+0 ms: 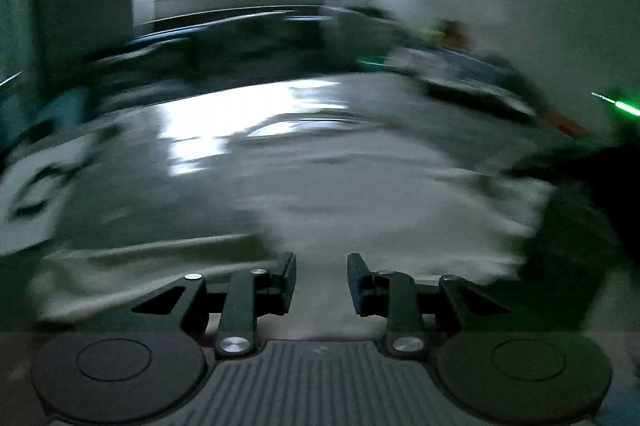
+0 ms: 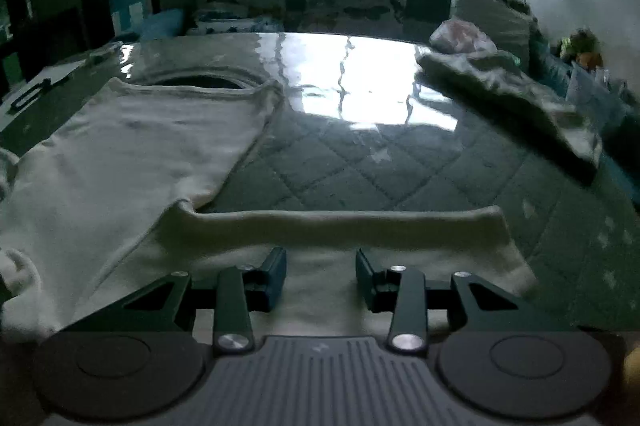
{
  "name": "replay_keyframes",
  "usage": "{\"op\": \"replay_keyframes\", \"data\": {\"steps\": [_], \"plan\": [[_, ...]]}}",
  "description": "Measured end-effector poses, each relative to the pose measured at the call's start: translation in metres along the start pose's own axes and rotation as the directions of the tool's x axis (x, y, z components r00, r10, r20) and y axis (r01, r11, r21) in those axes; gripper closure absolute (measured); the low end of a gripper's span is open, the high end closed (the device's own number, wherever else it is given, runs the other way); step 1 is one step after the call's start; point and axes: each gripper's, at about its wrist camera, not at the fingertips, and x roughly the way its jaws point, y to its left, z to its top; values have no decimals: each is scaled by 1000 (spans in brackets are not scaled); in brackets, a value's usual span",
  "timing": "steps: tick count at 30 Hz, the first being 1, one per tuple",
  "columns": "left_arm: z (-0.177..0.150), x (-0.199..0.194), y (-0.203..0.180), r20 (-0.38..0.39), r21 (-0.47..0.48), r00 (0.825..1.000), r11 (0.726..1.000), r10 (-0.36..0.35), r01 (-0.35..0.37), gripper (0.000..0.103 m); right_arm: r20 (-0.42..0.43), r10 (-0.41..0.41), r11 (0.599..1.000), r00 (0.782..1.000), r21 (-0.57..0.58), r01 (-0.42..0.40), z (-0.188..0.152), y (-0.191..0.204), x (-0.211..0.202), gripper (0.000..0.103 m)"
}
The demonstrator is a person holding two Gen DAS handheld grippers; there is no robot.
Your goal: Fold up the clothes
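Observation:
A white long-sleeved top (image 2: 132,154) lies flat on the quilted table cover (image 2: 360,170), neck hole towards the far side. One sleeve (image 2: 340,226) is spread across, straight ahead of my right gripper (image 2: 321,258), which is open and empty just above the white cloth. The left wrist view is heavily blurred. There the white top (image 1: 360,194) fills the middle, and my left gripper (image 1: 322,262) is open and empty just above it.
A folded grey patterned garment (image 2: 508,94) lies at the table's far right edge. A white sheet with a black shape (image 2: 36,90) sits at the far left. Cushioned seating (image 2: 352,2) runs behind the table under a window. A dark shape (image 1: 584,194) is at right in the left view.

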Motion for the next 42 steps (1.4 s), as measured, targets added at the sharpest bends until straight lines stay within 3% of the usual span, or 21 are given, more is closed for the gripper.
{"op": "replay_keyframes", "data": {"steps": [3,7,9,12,15,20,22,25,29,30,31,32,34,36,38,42], "plan": [[-4,-6,52,-17,-89,980,976,199,-200,72,29,62,996,998,-64,-60,11,19,-16,65],[-10,-4,110,-72,-171,918,902,390,-397,71,48,221,963,974,-168,-210,27,65,-30,64],[-12,-2,131,-88,-192,901,880,425,-434,70,41,306,934,951,-206,-291,33,89,-33,64],[-12,6,154,-112,-213,886,860,449,-463,57,-7,447,859,895,-277,-431,40,135,-34,64],[-13,14,162,-124,-208,891,866,438,-455,57,-72,534,777,842,-350,-523,40,180,-32,64],[-15,29,168,-139,-197,892,871,430,-451,61,-165,585,689,794,-414,-594,30,237,-17,64],[-17,33,168,-143,-195,894,874,424,-446,79,-181,582,672,793,-443,-594,26,255,-10,65],[-18,35,170,-132,-201,893,870,431,-450,95,-176,558,667,811,-486,-564,19,270,-5,65],[-17,33,174,-120,-219,881,853,459,-474,101,-138,509,676,849,-547,-494,12,282,2,68],[-16,31,175,-113,-223,875,847,470,-483,102,-139,511,677,848,-542,-497,11,282,3,71],[-15,28,175,-108,-226,871,841,480,-491,103,-141,519,674,843,-539,-505,10,282,3,87],[-14,25,175,-101,-230,866,836,489,-498,103,-148,528,671,836,-531,-518,11,281,3,97],[-14,19,178,-92,-243,858,825,505,-511,103,-160,541,672,826,-508,-539,13,279,4,99],[-16,15,181,-79,-260,878,840,472,-475,102,-165,542,668,824,-511,-542,13,278,4,99],[-17,15,177,-84,-250,882,847,463,-469,100,-162,541,669,825,-511,-539,13,278,3,99],[-19,21,173,-98,-223,886,857,454,-464,65,-147,548,666,824,-518,-536,13,279,2,86]]}}
